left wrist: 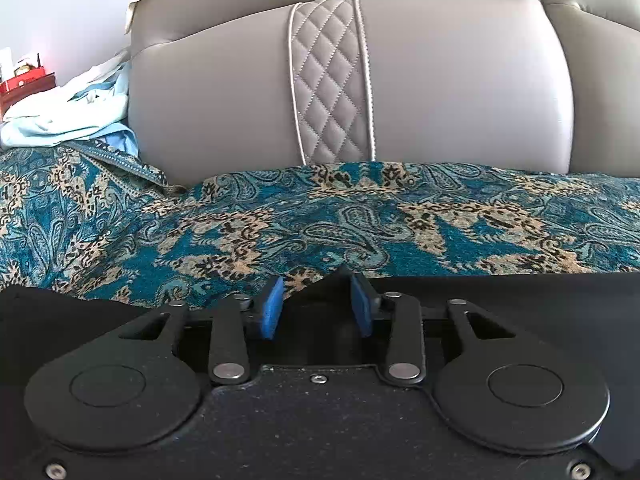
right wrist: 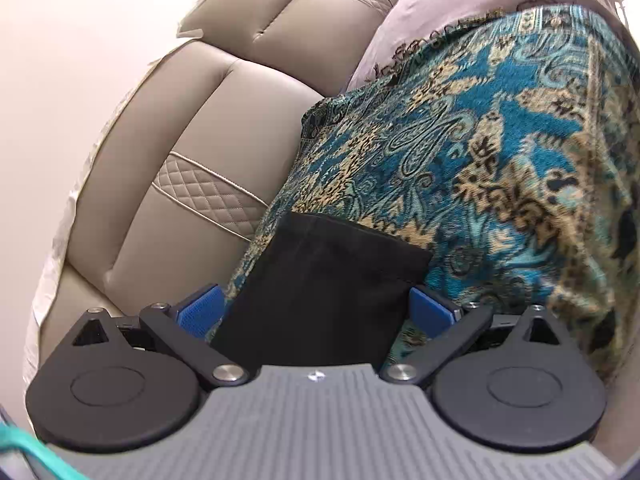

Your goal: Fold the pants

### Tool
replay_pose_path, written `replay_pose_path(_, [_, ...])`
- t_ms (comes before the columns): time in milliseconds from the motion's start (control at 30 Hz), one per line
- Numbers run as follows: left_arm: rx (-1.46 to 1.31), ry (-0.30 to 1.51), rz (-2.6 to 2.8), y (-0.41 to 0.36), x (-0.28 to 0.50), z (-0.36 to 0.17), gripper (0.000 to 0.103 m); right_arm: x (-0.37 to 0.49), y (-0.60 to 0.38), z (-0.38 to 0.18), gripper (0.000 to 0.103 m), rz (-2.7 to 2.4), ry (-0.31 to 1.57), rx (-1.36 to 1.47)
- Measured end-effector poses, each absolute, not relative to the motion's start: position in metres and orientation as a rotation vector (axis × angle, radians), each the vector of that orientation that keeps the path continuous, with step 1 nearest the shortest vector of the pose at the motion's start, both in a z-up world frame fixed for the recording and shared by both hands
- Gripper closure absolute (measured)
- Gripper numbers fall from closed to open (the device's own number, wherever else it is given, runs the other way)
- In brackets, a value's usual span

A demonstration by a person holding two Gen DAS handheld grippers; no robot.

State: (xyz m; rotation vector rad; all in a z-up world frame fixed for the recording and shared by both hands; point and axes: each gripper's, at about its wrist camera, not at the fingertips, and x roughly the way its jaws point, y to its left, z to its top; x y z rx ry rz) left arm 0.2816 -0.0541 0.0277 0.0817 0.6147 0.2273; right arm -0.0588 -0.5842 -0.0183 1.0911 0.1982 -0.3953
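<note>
Fingers of the left gripper (left wrist: 317, 306) stand a little apart, blue pads (left wrist: 272, 308) clear of the cloth; a peak of the black pants (left wrist: 520, 300) rises between them, nearer the right-hand pad, and the garment lies flat across a teal paisley throw (left wrist: 280, 220) before a grey leather sofa back (left wrist: 440, 80) (pale blue laundry (left wrist: 72, 116) is heaped at far left). From the right wrist, the right gripper (right wrist: 318, 312) has its fingers spread wide, a folded end of the pants lying loose between them on the throw.
</note>
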Motion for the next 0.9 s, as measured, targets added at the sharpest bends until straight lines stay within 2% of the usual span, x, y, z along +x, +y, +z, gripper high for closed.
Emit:
replay_pose_path(167, [0.042, 0.618, 0.231, -0.047, 0.281, 0.028, 0.057, -0.061, -0.580, -0.024, 0.002, -0.438, 0.119, 1.166])
replay_pose_path(367, [0.040, 0.617, 0.234, -0.046, 0.281, 0.028, 0.057, -0.070, -0.564, -0.022, 0.000, -0.588, 0.101, 1.107])
replay_pose_path(500, [0.035, 0.617, 0.233, -0.046, 0.281, 0.028, 0.057, -0.043, -0.573, -0.021, 0.001, -0.450, 0.161, 1.019])
replay_pose_path(733, [0.030, 0.618, 0.231, -0.046, 0.281, 0.028, 0.057, -0.022, -0.568, -0.022, 0.001, -0.174, 0.219, 1.076])
replay_pose_path(900, [0.022, 0.618, 0.229, -0.045, 0.281, 0.029, 0.057, 0.000, -0.555, -0.013, 0.001, -0.150, 0.281, 0.940])
